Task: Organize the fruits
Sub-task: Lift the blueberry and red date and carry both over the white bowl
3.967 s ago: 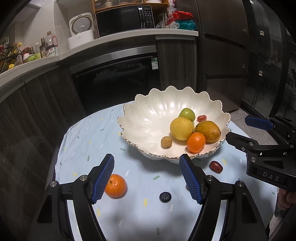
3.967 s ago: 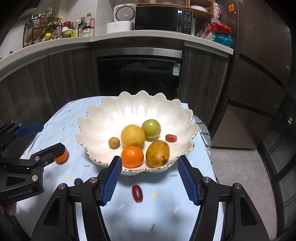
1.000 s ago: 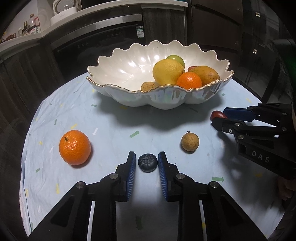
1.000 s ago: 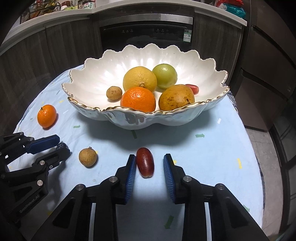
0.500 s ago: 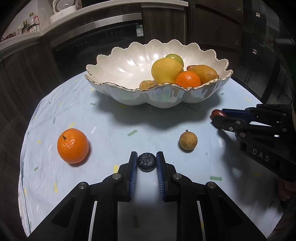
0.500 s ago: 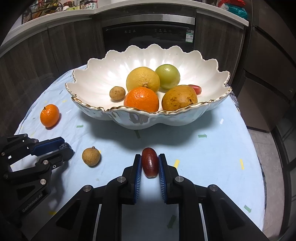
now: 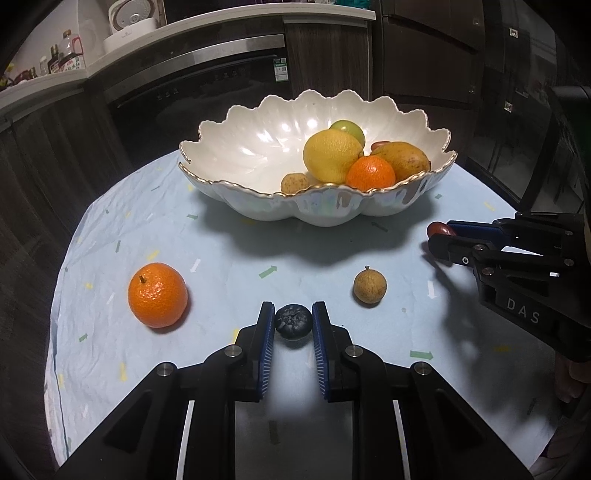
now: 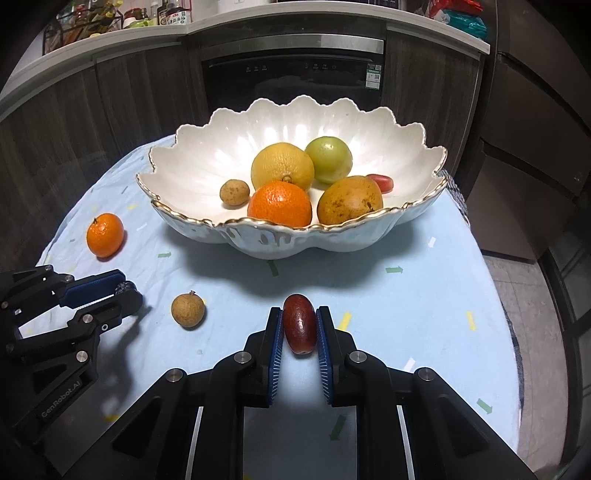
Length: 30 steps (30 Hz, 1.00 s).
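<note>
My left claw point(image 7: 293, 320) pinches the blueberry point(image 7: 293, 320), my right claw point(image 8: 300, 328) the red date point(image 8: 299, 323), lengthwise between the pads; the bowl point(image 8: 258, 240) sits straight ahead of both.

A home kitchen — built-in oven point(image 8: 291, 79), rice cooker point(image 7: 129, 22), sauce bottles point(image 8: 173, 13) on the worktop point(image 7: 184, 26).

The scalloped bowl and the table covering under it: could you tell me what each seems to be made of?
The bowl looks like glazed ceramic or porcelain: glossy white with bright highlights, a pearly sheen on its outer wall and a thin gold rim. The table covering looks like thin, matte, pale blue cloth or paper, judging by its fine wrinkles and printed coloured flecks; which of the two is unclear.
</note>
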{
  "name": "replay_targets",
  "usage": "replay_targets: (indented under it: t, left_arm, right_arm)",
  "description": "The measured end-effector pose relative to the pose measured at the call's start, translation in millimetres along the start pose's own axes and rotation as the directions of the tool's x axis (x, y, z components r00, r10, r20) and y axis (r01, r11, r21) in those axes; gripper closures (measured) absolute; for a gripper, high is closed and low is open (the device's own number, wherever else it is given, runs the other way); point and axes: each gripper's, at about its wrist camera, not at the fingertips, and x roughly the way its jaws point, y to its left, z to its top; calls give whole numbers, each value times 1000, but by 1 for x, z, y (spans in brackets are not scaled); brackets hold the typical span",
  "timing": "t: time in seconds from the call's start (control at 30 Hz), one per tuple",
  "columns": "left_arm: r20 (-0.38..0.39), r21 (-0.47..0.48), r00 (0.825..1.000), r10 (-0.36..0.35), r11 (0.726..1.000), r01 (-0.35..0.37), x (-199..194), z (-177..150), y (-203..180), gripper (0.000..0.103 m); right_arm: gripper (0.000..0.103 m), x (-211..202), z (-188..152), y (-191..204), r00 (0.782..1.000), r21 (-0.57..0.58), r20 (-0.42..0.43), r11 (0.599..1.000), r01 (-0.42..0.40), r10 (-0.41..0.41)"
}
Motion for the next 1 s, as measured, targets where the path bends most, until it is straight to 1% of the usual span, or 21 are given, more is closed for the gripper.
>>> replay_targets:
  t: [0.53, 1.0]
  left_arm:
    - [60, 5, 998, 13, 1000, -13, -32, 14, -2, 82]
    - [129, 1, 991, 30, 1000, -30, -54, 33, 3, 82]
  right_arm:
    - [84, -38, 10, 3, 997, -3, 78, 1000, 4, -4]
    - [84, -65, 30, 3, 988, -17, 154, 999, 28, -25]
